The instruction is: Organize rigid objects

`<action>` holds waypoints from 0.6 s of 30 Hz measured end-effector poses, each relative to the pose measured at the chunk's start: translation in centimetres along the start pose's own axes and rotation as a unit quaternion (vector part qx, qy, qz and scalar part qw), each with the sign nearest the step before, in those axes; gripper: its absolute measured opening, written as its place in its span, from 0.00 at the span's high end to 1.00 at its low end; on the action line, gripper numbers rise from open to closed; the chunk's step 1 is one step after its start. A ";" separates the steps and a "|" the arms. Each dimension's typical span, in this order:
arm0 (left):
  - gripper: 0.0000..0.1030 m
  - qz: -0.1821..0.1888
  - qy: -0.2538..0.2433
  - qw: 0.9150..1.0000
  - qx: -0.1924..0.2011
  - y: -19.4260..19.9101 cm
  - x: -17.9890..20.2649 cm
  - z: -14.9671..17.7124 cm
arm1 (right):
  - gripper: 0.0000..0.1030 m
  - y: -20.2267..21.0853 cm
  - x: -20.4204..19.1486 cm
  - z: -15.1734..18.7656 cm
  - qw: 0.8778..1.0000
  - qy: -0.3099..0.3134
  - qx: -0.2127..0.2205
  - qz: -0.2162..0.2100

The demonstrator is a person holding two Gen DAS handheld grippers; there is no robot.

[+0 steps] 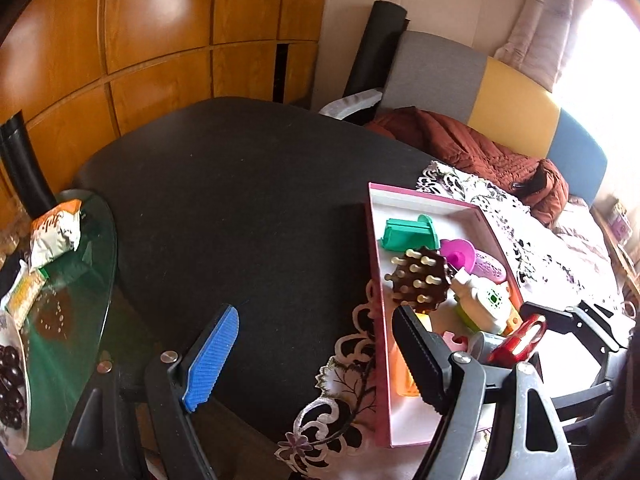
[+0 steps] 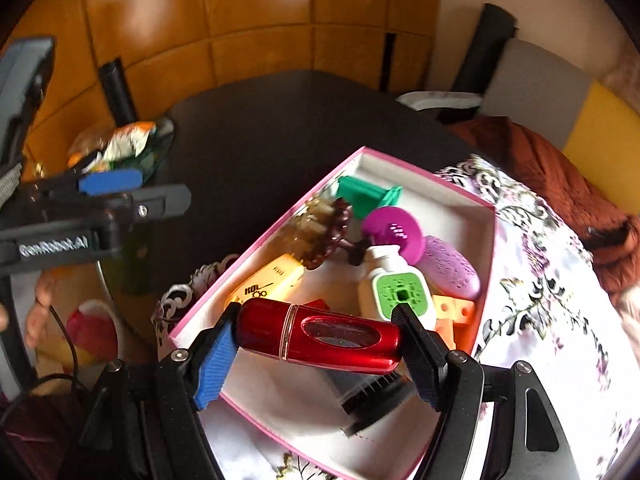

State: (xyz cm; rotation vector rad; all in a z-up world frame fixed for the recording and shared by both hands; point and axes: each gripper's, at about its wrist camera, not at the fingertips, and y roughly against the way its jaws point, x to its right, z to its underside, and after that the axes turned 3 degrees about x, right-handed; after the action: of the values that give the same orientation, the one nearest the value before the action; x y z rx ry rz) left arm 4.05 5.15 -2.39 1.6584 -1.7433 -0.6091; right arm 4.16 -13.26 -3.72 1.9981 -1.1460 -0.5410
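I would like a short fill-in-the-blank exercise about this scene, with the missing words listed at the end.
1. The right gripper is shut on a shiny ____ trimmer.
2. The trimmer hangs above the open pink-rimmed cardboard ____.
3. The left gripper holds ____.
4. The box rests on a patterned lace cloth over the ____ round table.

Missing words: red; box; nothing; black

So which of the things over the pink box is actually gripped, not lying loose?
The red metallic device: it is clamped lengthwise in the right gripper, above the pink box. The green holder, purple disc and others lie loose inside.
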 end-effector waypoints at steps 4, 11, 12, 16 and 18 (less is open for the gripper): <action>0.22 -0.002 0.002 1.000 0.003 0.0 -0.2 0.0 | 0.27 -2.7 -0.6 -0.5 0.999 0.035 -0.039 -0.010; 0.22 -0.001 0.000 1.000 -0.005 -0.4 -0.2 0.3 | 0.27 -4.1 -1.2 -0.8 0.998 0.053 -0.035 -0.001; 0.22 -0.002 -0.002 1.000 -0.005 -0.4 -0.2 0.4 | 0.26 -4.2 -1.2 -0.7 0.998 0.050 -0.033 -0.003; 0.22 -0.002 -0.004 1.000 -0.003 -0.3 -0.1 0.4 | 0.18 -4.2 -1.1 -0.7 0.999 0.045 -0.029 -0.008; 0.22 -0.001 -0.005 1.000 0.000 -0.2 0.0 0.4 | 0.18 -3.9 -0.9 -0.5 0.999 0.034 -0.028 -0.013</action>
State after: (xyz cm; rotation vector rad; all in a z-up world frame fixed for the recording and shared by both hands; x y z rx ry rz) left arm 3.94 5.10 -2.81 1.6602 -1.7484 -0.6211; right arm 6.18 -11.07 -6.43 1.9713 -1.0543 -0.5081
